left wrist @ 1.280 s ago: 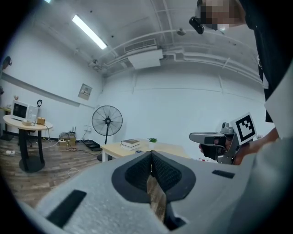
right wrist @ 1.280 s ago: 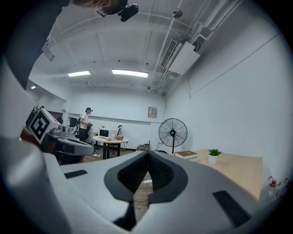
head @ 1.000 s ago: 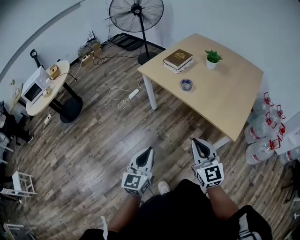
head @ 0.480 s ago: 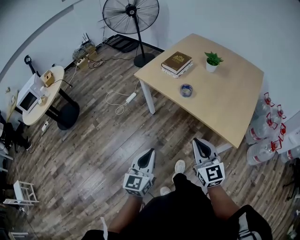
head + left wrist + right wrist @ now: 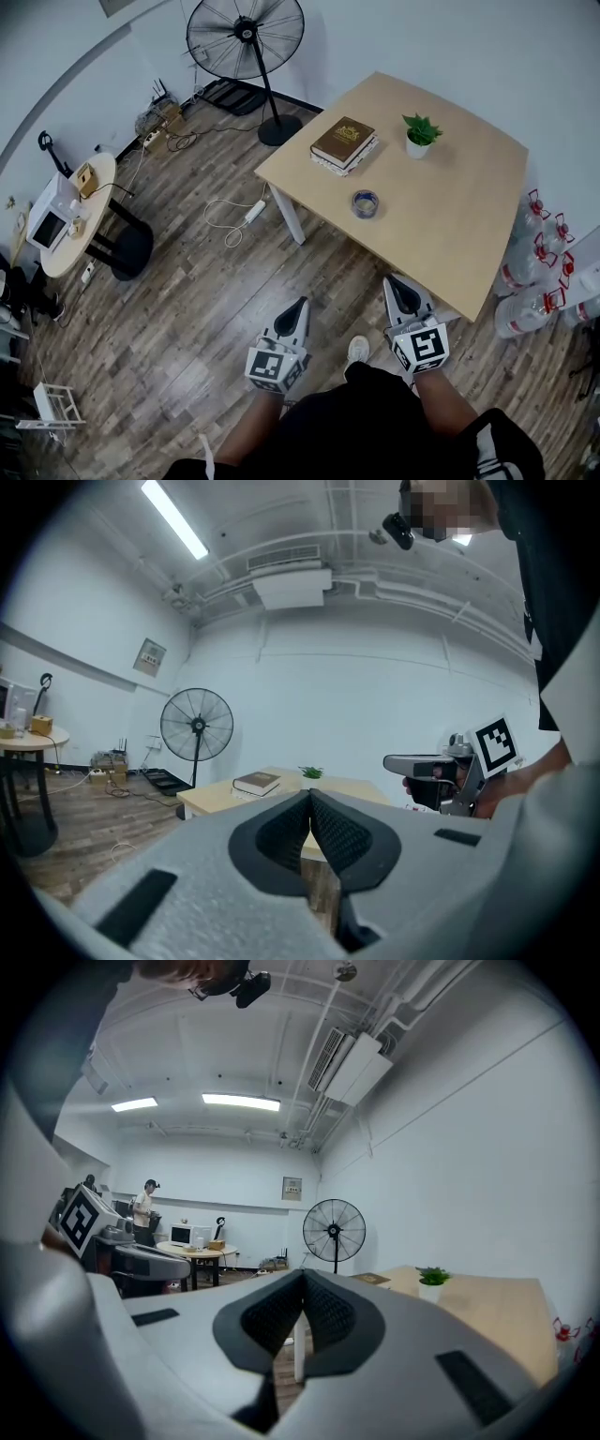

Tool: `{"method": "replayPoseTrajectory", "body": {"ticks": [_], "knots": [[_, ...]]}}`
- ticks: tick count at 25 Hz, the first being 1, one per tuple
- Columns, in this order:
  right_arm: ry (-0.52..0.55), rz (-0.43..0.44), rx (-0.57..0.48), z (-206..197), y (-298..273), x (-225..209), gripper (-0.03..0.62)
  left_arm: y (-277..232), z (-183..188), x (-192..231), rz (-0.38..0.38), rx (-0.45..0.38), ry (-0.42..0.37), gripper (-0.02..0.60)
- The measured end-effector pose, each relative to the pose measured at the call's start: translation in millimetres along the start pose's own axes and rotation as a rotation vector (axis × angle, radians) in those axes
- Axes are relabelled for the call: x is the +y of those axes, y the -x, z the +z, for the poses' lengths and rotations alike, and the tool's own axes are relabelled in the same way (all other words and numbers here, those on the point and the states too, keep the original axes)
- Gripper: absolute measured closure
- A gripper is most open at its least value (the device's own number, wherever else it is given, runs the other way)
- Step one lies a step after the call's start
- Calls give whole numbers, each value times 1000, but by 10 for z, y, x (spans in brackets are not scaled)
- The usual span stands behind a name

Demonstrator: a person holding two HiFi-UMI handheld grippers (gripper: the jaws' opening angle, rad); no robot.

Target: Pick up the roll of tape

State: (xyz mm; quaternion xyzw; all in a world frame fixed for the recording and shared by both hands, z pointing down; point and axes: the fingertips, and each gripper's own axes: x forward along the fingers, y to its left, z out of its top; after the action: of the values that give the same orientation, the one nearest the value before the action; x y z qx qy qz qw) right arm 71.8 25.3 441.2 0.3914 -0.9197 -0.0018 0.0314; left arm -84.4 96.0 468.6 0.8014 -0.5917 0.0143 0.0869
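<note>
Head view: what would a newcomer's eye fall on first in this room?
First the light wooden table at the upper right, which carries a roll of tape, a book and a small potted plant. Next, the left gripper and the right gripper, both shut and empty, point toward it from the bottom centre. A big fan stands at the top, left of the table.

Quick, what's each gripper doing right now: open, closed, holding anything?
Left gripper: jaws closed, nothing between them.
Right gripper: jaws closed, nothing between them.
</note>
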Motion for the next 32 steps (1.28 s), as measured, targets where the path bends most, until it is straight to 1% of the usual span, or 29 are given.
{"method": "replayPoseTrajectory", "body": {"ticks": [11, 18, 22, 24, 25, 28, 32], "knots": [[-28, -5, 22, -99, -500, -708, 600, -956, 140, 95, -25, 21, -18, 578], [-13, 21, 26, -129, -822, -926, 599, -1334, 176, 222, -18, 31, -29, 578], [-5, 30, 60, -214, -997, -994, 597, -1470, 169, 314, -18, 39, -31, 578], [2, 31, 84, -273, -1110, -1015, 521, -1541, 159, 398, -21, 44, -31, 578], [6, 25, 93, -295, -1169, -1032, 496, -1582, 150, 446, -24, 47, -26, 578], [14, 7, 116, -354, -1366, -1078, 453, -1725, 109, 623, -41, 59, -8, 578], [14, -15, 155, -438, -1675, -1121, 391, -1948, 109, 872, -89, 82, -18, 578]]}}
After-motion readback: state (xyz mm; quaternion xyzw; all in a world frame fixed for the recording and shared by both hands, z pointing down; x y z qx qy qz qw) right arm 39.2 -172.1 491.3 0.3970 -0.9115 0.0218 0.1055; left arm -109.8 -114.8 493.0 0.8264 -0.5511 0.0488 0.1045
